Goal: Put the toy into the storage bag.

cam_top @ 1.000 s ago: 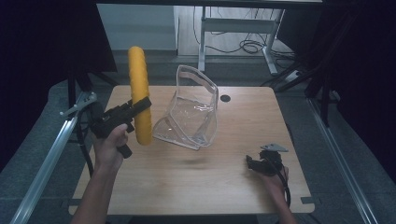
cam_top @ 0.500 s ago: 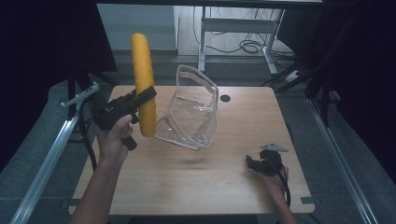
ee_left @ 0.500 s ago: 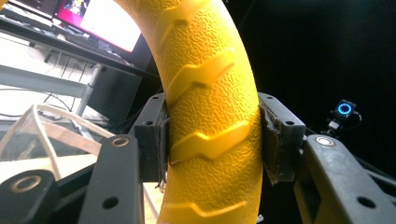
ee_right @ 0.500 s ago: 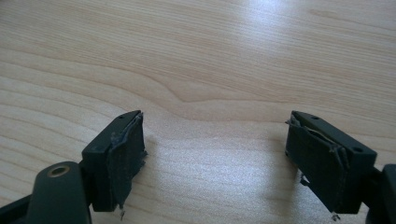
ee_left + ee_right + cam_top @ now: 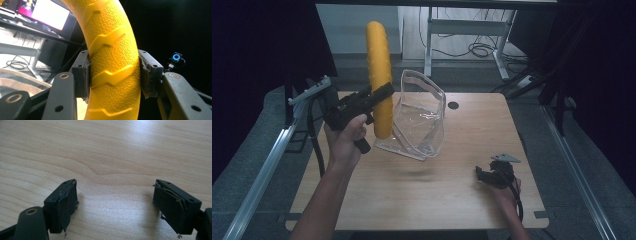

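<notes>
I hold the yellow ring (image 5: 379, 80) in my left gripper (image 5: 362, 102), well above the worktop (image 5: 472, 125), and it stands almost upright on its edge. In the left gripper view the 2 jaws are clenched on the ring (image 5: 112, 62) from both sides, with the pads pressed against its rough, ribbed surface. I think I grip it across the thickness and not through the hole because the ribs give the pads something to bite on, so the ring does not turn or slip when it hangs edge-up.

Just beside the ring, to its right in the high view, a clear plastic bag (image 5: 419, 120) stands on the worktop with its mouth open and turned upward. It is stiff enough to stay open alone. My judgement is that I keep the ring high and vertical so that it can come down edge-first into this mouth; laid flat it would probably catch on the rim.

My right gripper (image 5: 492, 175) rests low near the right front corner of the worktop, well apart from the bag. Its jaws (image 5: 117, 202) are released, with bare wood between them and nothing held. I suppose it waits there so it is free to steady the bag if the bag tips.
</notes>
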Action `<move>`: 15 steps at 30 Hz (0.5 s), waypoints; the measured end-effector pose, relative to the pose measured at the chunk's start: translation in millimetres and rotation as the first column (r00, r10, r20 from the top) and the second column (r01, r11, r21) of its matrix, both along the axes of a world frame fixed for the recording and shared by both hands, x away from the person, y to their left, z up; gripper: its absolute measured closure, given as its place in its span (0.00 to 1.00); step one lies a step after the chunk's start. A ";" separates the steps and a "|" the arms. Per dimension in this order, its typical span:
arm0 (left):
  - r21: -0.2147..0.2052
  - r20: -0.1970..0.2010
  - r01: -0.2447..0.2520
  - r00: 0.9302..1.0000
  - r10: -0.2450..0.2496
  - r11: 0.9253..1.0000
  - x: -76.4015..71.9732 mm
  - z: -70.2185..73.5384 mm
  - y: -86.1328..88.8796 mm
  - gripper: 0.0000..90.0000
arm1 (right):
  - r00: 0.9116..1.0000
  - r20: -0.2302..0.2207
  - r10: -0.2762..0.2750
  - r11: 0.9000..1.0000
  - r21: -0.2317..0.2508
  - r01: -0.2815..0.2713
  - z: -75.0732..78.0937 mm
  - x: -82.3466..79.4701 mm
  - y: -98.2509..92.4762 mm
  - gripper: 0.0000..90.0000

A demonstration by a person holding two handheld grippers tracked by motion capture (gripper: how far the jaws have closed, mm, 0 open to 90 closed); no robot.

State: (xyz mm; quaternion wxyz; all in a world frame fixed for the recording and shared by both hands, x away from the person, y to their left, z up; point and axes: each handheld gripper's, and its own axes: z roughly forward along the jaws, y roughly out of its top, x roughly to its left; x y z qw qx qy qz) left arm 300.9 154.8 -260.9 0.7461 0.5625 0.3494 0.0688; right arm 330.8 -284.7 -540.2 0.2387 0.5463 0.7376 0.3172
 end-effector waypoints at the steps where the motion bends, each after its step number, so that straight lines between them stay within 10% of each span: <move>1: 0.001 0.001 0.006 1.000 -0.006 1.000 0.2 1.6 -1.8 0.56 | 1.000 0.000 0.000 1.000 0.000 0.000 0.0 0.0 0.0 0.22; 15: 0.002 0.010 0.054 0.999 -0.054 0.999 8.8 16.7 -35.8 0.56 | 1.000 0.002 0.000 1.000 -0.003 0.000 0.0 0.3 -0.2 0.22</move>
